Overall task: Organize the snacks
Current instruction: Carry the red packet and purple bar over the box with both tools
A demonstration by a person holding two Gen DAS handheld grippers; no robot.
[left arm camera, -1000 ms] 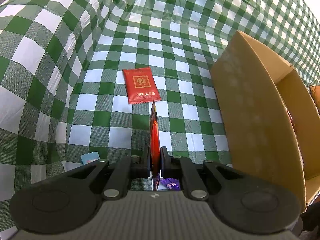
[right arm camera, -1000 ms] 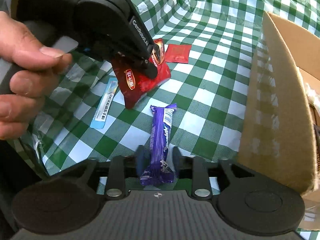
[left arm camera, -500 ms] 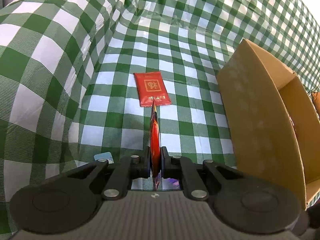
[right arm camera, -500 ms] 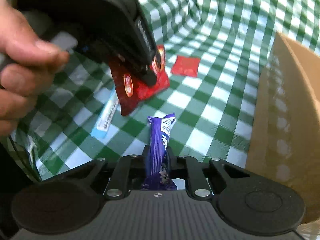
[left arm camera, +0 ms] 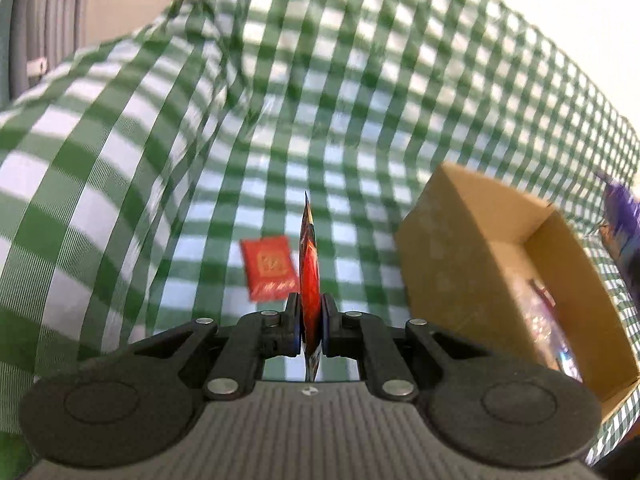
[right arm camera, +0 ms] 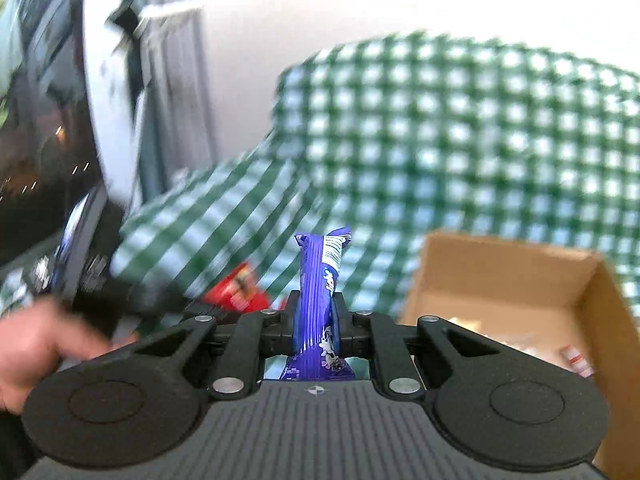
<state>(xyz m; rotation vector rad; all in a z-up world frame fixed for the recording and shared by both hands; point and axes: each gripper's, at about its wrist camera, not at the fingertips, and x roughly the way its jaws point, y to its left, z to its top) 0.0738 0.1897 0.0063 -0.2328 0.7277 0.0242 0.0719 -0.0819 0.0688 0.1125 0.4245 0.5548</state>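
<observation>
In the left wrist view, the left gripper point(left arm camera: 310, 330) has its jaws pressed together on a red snack packet point(left arm camera: 309, 276), which stands edge-on and upright between the fingers, its tip pointing away from the camera. Just beyond it, to the left, a flat red sachet point(left arm camera: 269, 267) with gold print lies on the green-and-white checked tablecloth point(left arm camera: 160, 184). To the right sits an open cardboard box point(left arm camera: 472, 240) — its near wall faces the gripper, and blurred wrappers show inside along the right wall. At the far right edge a purple shape point(left arm camera: 620, 216) shows above the box, too blurred to make out in detail.

In the right wrist view, the right gripper point(right arm camera: 316, 326) is clamped on a purple snack bar point(right arm camera: 320, 280), held upright with its crimped end pointing away. The cardboard box point(right arm camera: 504, 272) is on the right, open at the top, with pale wrappers lying on its floor. On the left a hand point(right arm camera: 36, 352) grips the dark body of the other gripper — a bit of the red snack packet point(right arm camera: 236, 288) shows beside it, blurred. The checked tablecloth point(right arm camera: 440, 140) rises behind, also blurred.
</observation>
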